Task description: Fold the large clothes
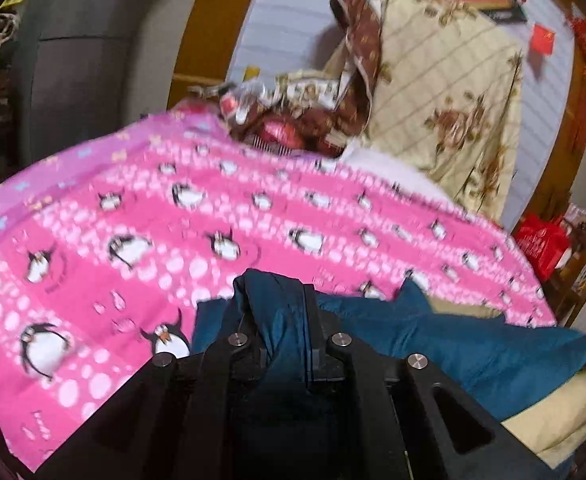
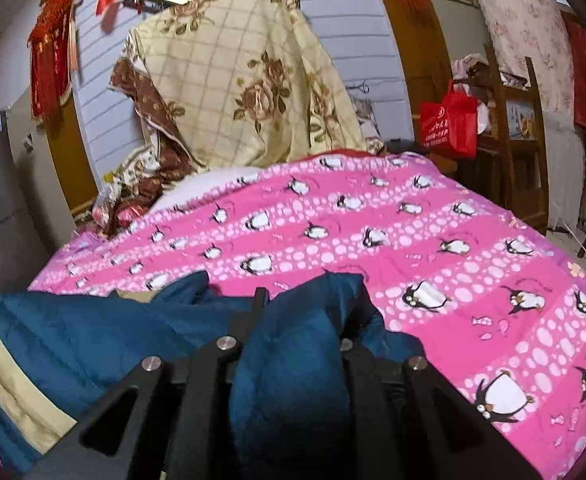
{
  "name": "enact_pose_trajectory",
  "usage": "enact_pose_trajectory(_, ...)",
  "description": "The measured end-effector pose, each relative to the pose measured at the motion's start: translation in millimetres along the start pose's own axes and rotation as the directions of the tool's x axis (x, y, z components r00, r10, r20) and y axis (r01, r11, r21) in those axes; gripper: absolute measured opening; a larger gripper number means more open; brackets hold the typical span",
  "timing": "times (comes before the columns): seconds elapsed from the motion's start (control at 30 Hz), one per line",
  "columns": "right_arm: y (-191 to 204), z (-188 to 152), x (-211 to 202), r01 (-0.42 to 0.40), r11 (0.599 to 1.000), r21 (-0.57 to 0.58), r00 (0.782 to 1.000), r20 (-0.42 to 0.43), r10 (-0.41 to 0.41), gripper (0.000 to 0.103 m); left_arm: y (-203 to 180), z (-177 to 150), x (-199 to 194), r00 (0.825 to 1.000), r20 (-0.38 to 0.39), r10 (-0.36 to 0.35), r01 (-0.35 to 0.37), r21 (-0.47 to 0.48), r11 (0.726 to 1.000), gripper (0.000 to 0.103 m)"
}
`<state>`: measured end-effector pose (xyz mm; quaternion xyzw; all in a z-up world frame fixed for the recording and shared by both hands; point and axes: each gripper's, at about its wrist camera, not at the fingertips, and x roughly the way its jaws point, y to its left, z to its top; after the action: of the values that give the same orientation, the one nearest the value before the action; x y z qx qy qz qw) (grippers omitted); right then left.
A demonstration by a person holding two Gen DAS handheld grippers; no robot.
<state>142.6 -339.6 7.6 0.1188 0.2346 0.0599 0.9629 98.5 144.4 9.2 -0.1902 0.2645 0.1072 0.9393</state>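
Teal garment point(image 1: 473, 344) with a beige lining point(image 2: 21, 392). Pink sheet point(image 1: 213, 216) printed with black-and-white penguins and pale dots. Cream quilt point(image 2: 245, 80) with a grid and brown roses. Red bag point(image 2: 449, 124).

Garment point(image 1: 473, 344) bunched at near edge of bedspread point(image 1: 141, 240); quilt point(image 1: 445, 92) draped behind; bag point(image 2: 449, 124) hung at right, beyond bedspread.

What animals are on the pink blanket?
Black-and-white penguins on the pink blanket, clearest in the right wrist view.
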Motion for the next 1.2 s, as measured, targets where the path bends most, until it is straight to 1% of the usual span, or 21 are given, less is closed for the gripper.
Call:
enact_pose_trajectory(0.07, 0.0, -4.5, 11.3, 0.009, 1.000, 0.001, 1.000, -0.029, -0.009, 0.014, -3.0, -6.5, 18.6, 0.999, -0.045, 0.028, -0.028, 0.016, 0.999, 0.004)
enact_pose_trajectory(0.13, 0.0, -8.8, 24.3, 0.018, 1.000, 0.001, 0.997, -0.074, -0.018, 0.015, -3.8, -11.4, 33.2, 0.995, -0.087, 0.038, -0.037, 0.016, 0.999, 0.005)
enact_pose_trajectory(0.27, 1.7, -15.9, 45.0, 0.046, 0.999, -0.007, 0.989, -0.139, -0.047, 0.016, -8.4, -18.0, 51.8, 0.989, -0.130, 0.066, -0.063, 0.025, 0.998, 0.006)
enact_pose_trajectory(0.33, -1.3, -18.7, 57.2, 0.041, 0.999, 0.009, 0.983, -0.180, -0.039, 0.016, -9.6, -19.2, 56.7, 0.987, -0.146, 0.071, -0.068, 0.030, 0.997, 0.007)
enact_pose_trajectory(0.47, -6.6, -22.6, 69.1, 0.018, 0.999, 0.035, 0.970, -0.243, -0.009, 0.018, -1.9, -20.5, 58.1, 0.987, -0.155, 0.031, -0.033, -0.010, 0.999, 0.007)
enact_pose_trajectory(0.53, -9.2, -24.5, 67.2, 0.002, 0.998, 0.056, 0.970, -0.243, 0.011, 0.019, 2.1, -20.3, 58.5, 0.987, -0.162, 0.006, -0.011, -0.030, 0.999, 0.008)
enact_pose_trajectory(0.67, -16.9, -24.7, 63.8, -0.027, 0.993, 0.113, 0.970, -0.239, 0.053, 0.022, -0.8, -17.9, 60.1, 0.983, -0.184, 0.014, -0.018, -0.018, 1.000, 0.008)
enact_pose_trajectory(0.73, -18.8, -22.6, 63.9, -0.032, 0.991, 0.129, 0.966, -0.250, 0.064, 0.023, 1.9, -11.8, 59.5, 0.979, -0.204, -0.002, -0.004, -0.031, 1.000, 0.008)
enact_pose_trajectory(0.77, -19.9, -20.8, 61.4, -0.038, 0.989, 0.140, 0.967, -0.246, 0.072, 0.025, 5.0, -8.7, 59.1, 0.977, -0.212, -0.018, 0.008, -0.048, 0.999, 0.009)
enact_pose_trajectory(0.83, -25.9, -14.7, 52.4, -0.070, 0.978, 0.198, 0.971, -0.213, 0.112, 0.030, 17.3, 2.1, 54.3, 0.969, -0.223, -0.108, 0.081, -0.127, 0.989, 0.013)
enact_pose_trajectory(0.87, -31.3, -11.8, 47.4, -0.099, 0.965, 0.245, 0.970, -0.192, 0.148, 0.037, 23.7, 7.7, 51.1, 0.965, -0.211, -0.159, 0.125, -0.167, 0.978, 0.020)
enact_pose_trajectory(0.9, -37.6, -9.3, 41.9, -0.132, 0.946, 0.297, 0.969, -0.162, 0.186, 0.047, 33.5, 16.0, 44.0, 0.953, -0.178, -0.244, 0.201, -0.230, 0.952, 0.028)
enact_pose_trajectory(0.93, -43.6, -7.9, 36.2, -0.163, 0.925, 0.344, 0.968, -0.127, 0.217, 0.052, 41.1, 21.3, 39.0, 0.940, -0.149, -0.307, 0.259, -0.274, 0.926, 0.030)
enact_pose_trajectory(0.97, -47.2, -7.0, 31.4, -0.184, 0.909, 0.375, 0.966, -0.104, 0.238, 0.061, 50.5, 26.9, 33.2, 0.921, -0.109, -0.373, 0.321, -0.326, 0.889, 0.035)
enact_pose_trajectory(1.0, -50.3, -6.2, 24.6, -0.196, 0.893, 0.404, 0.966, -0.079, 0.247, 0.063, 56.7, 32.0, 28.4, 0.907, -0.079, -0.413, 0.360, -0.359, 0.861, 0.038)
enact_pose_trajectory(1.03, -50.5, -5.1, 17.6, -0.196, 0.890, 0.411, 0.969, -0.059, 0.241, 0.064, 62.2, 35.5, 23.9, 0.900, -0.055, -0.431, 0.381, -0.377, 0.844, 0.039)
enact_pose_trajectory(1.07, -50.1, -3.1, 11.4, -0.197, 0.893, 0.405, 0.972, -0.040, 0.232, 0.067, 66.2, 39.4, 19.4, 0.902, -0.034, -0.430, 0.386, -0.378, 0.841, 0.041)
enact_pose_trajectory(1.1, -48.8, -1.4, 3.9, -0.195, 0.899, 0.391, 0.976, -0.015, 0.218, 0.069, 70.0, 43.0, 10.2, 0.917, 0.006, -0.398, 0.374, -0.354, 0.857, 0.043)
enact_pose_trajectory(1.13, -46.6, 0.9, -5.5, -0.190, 0.910, 0.369, 0.980, 0.018, 0.198, 0.071, 71.8, 44.9, 2.7, 0.934, 0.034, -0.355, 0.346, -0.330, 0.878, 0.044)
enact_pose_trajectory(1.17, -43.5, 4.2, -16.6, -0.182, 0.924, 0.337, 0.983, 0.058, 0.173, 0.074, 72.1, 46.4, -6.1, 0.954, 0.064, -0.294, 0.300, -0.302, 0.905, 0.045)
enact_pose_trajectory(1.2, -40.7, 6.2, -24.6, -0.166, 0.935, 0.313, 0.986, 0.084, 0.147, 0.075, 71.3, 47.4, -12.9, 0.965, 0.086, -0.247, 0.261, -0.276, 0.925, 0.045)
